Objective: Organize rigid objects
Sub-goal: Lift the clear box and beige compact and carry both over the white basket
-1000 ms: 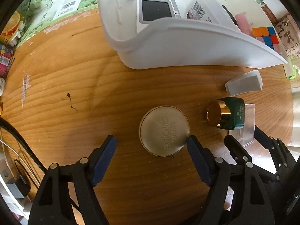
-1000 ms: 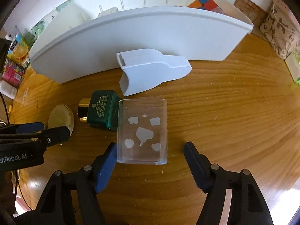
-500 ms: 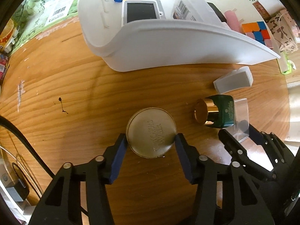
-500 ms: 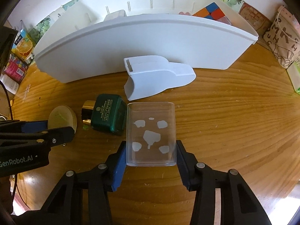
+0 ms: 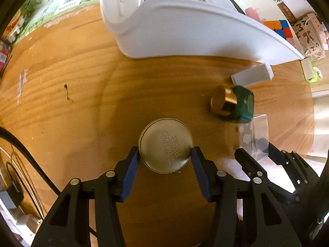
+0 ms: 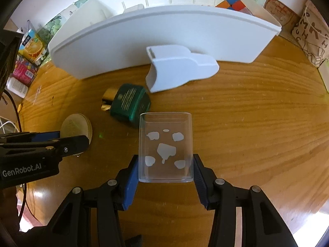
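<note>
— Why are we holding both things by their sides?

— So we can lift each one level. Our left gripper has its jaws closed against the edges of the round tin, lid up; our right gripper has its jaws pressed on the two narrow walls of the clear block, which looks raised off the wood, though we cannot be sure from this view.

— And where do they go?

— Probably the white bin at twelve o'clock, already holding a colour cube. The green jar lies on its side at ten o'clock from the block, the white scoop at twelve, just before the bin wall.

— The surface?

— A glossy wooden table, with cartons and a patterned bag round its far edge.
</note>
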Tool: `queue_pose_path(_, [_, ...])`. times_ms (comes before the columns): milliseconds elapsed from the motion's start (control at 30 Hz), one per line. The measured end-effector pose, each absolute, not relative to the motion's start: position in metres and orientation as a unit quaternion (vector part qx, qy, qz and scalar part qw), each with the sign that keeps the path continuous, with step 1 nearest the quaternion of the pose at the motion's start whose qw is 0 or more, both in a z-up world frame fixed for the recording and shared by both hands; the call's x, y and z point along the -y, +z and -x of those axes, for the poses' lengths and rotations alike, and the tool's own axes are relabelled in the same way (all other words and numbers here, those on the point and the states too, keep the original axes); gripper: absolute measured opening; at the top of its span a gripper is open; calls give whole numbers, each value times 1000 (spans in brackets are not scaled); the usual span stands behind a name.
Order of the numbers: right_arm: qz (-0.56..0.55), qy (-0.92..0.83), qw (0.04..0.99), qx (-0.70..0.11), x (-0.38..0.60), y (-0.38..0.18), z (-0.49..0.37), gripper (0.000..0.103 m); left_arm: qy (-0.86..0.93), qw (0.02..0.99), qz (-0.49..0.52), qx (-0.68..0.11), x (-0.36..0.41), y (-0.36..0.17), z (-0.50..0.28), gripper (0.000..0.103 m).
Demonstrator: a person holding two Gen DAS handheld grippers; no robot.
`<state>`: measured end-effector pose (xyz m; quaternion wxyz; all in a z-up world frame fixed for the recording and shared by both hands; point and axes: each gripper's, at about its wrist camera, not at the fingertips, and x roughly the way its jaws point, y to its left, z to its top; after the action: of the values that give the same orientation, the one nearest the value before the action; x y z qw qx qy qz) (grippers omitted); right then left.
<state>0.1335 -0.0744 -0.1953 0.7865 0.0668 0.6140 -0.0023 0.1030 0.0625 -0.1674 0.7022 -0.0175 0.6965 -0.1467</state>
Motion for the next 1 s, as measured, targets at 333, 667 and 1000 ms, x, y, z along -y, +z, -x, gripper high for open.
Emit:
queue_pose_path(333, [-56, -8, 787, -615, 72, -181, -119, 49, -157, 713, 28, -683, -59, -156, -87, 37])
queue_pose_path(667, [-30, -9, 798, -602, 52, -169, -101, 49, -161, 715, 66, -677, -78, -153, -85, 28])
queue_pose_path(1000, [-12, -12, 796, -604, 59, -167, -92, 49, -156, 699, 58, -695, -59, -165, -82, 63])
